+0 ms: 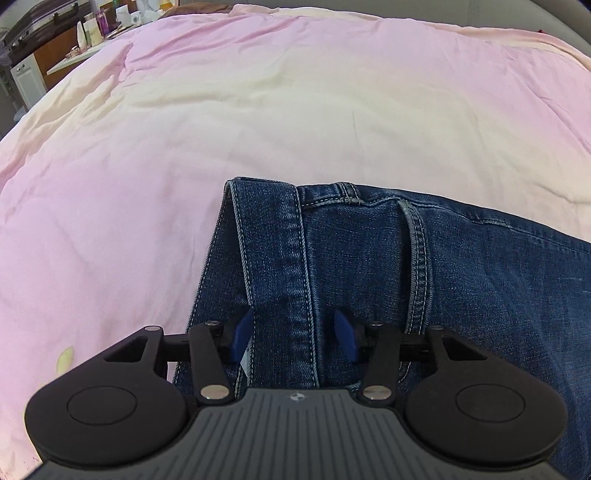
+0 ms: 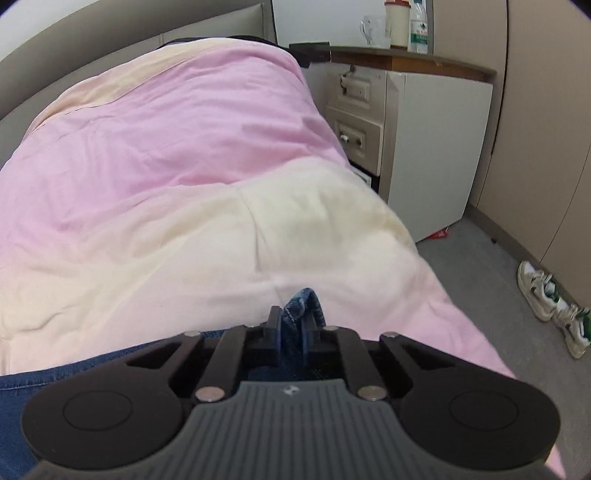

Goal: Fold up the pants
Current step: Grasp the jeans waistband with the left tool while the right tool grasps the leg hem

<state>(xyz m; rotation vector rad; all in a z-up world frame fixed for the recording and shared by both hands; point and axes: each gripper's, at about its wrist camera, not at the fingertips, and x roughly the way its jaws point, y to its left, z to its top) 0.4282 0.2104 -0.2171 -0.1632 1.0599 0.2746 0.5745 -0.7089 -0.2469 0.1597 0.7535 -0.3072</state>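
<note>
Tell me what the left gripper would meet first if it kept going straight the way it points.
Probably the jeans: the left gripper points down at denim between its open jaws, the bedcover beneath. Depth is unclear.

bed: pink-cream duvet [image 2: 166, 177] | bedside: white cabinet [image 2: 436, 147], bottle [image 2: 418, 29] and glass jug [image 2: 373, 27] on top | floor: white sneakers [image 2: 554, 306] by wall

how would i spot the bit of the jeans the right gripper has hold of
Start at the pink and cream duvet that covers the bed. Near its edge by the floor, the right gripper is clamped on a bunched fold of the blue jeans, the only denim sticking up above the cover.
</note>
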